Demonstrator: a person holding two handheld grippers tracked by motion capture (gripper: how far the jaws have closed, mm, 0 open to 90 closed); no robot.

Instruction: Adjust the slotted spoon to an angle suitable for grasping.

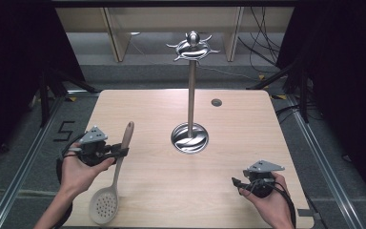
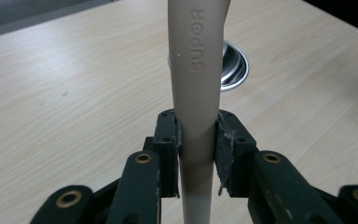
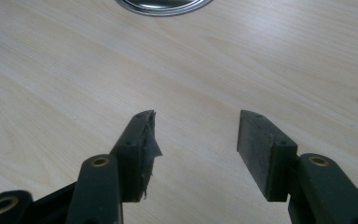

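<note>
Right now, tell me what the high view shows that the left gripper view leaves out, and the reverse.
High view alone: the slotted spoon's perforated bowl low at the table's near-left edge, the stand's tall pole with its hooked top, the right tongs held by a hand at the near right.

Left gripper view alone: the word SUPOR moulded into the handle, and the two pads pressed on either side of it.

Both: the left tongs clamped on the beige handle, the stand's shiny round base, the pale wooden tabletop.
</note>
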